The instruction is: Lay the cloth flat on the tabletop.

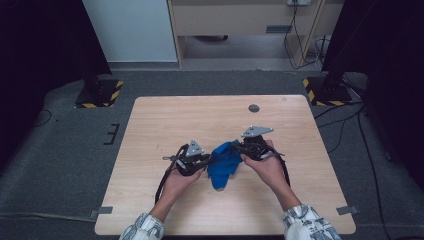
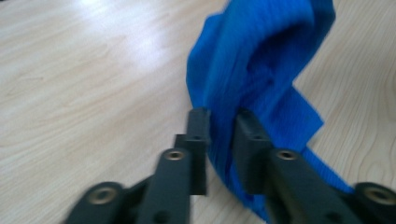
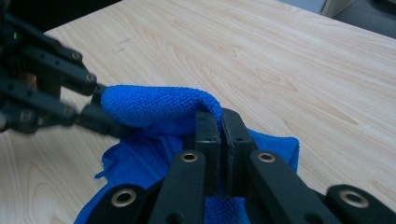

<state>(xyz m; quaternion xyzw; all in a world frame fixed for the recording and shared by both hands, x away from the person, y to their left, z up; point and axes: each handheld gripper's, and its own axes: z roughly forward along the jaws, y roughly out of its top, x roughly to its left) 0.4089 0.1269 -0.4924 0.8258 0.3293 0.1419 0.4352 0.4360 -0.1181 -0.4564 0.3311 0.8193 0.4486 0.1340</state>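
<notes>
A blue cloth is bunched up at the middle of the wooden table, part lifted and part resting on the top. My left gripper meets it from the left. In the left gripper view my left gripper has a thick fold of the cloth pinched between its pads. From the right, my right gripper holds the cloth's upper edge. In the right gripper view my right gripper is shut tight on a raised ridge of the cloth, and the left gripper grips the ridge's far end.
A small dark round hole sits in the table near its far edge. Two stand bases with yellow-black stripes rest on the grey floor beyond the far corners. Cables run along the floor at the right.
</notes>
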